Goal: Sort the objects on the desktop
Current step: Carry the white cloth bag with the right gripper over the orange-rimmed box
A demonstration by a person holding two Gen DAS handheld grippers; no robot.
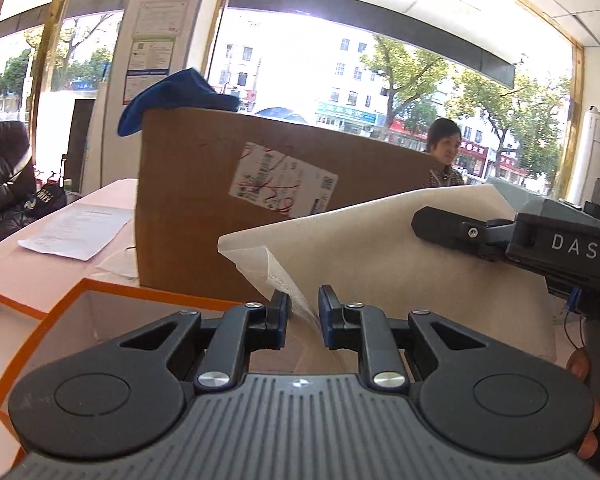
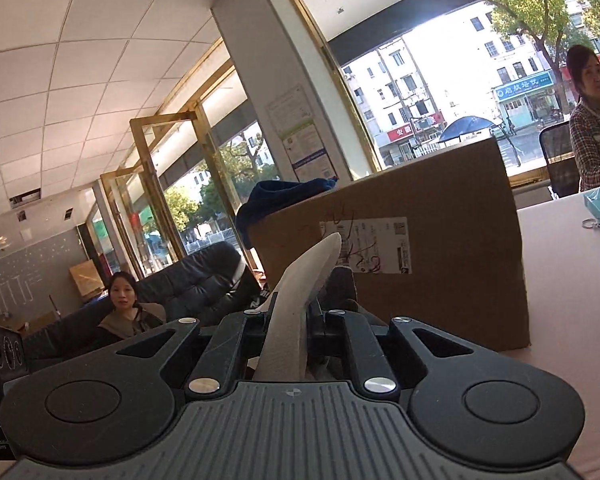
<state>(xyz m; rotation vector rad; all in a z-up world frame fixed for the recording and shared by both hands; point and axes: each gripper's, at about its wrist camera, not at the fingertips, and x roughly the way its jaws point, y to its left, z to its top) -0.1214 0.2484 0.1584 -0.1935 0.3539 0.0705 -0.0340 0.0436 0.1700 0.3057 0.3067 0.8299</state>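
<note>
While the right gripper [image 2: 286, 316] clamped its jaws on a white cloth [image 1: 380, 248] (folded, held off the counter [image 1: 28, 264]), left gripper [image 1: 303, 312] jaws stood narrowly parted around the cloth's lower edge, orange box [image 1: 60, 320] beside, cardboard box [image 1: 220, 184] behind.

We cannot see inside the cardboard box [image 1: 204, 216], read its scribbled label [image 1: 282, 180], or make out the sheet [image 1: 76, 232]; the orange box [image 1: 40, 328] runs off-frame.
</note>
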